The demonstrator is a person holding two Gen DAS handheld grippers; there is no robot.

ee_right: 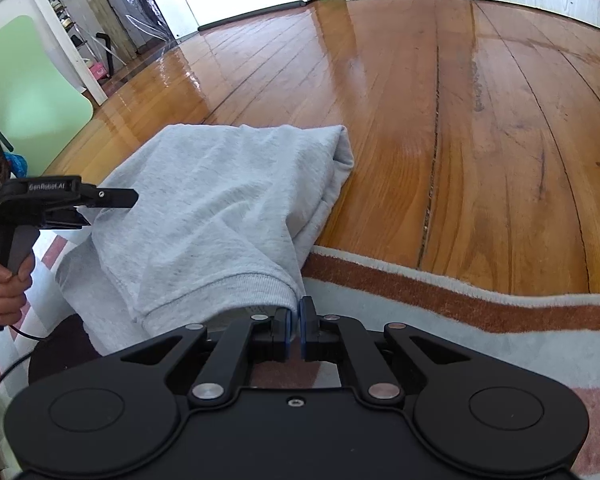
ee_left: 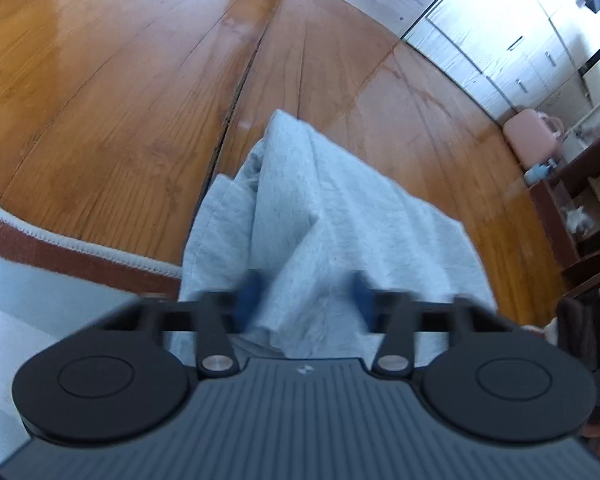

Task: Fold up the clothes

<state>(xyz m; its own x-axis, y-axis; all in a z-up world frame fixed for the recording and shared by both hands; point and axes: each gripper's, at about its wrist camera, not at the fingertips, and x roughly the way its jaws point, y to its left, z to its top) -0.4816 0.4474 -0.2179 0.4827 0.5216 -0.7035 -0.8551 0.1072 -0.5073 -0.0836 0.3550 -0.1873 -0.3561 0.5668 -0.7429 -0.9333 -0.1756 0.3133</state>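
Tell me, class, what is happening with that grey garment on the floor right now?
A person is folding a light grey sweatshirt with a handheld gripper in each hand. The right gripper is shut on the ribbed hem at the near corner. The left gripper stands open with a raised ridge of the fabric between its fingers. The garment lies partly on a striped rug and partly on the wooden floor.

A glossy wooden floor (ee_right: 480,140) carries a pale rug (ee_right: 480,332) with a brown-red band along its edge. A grey sweatshirt (ee_right: 220,200) lies across that rug edge, its far part resting on bare floorboards.
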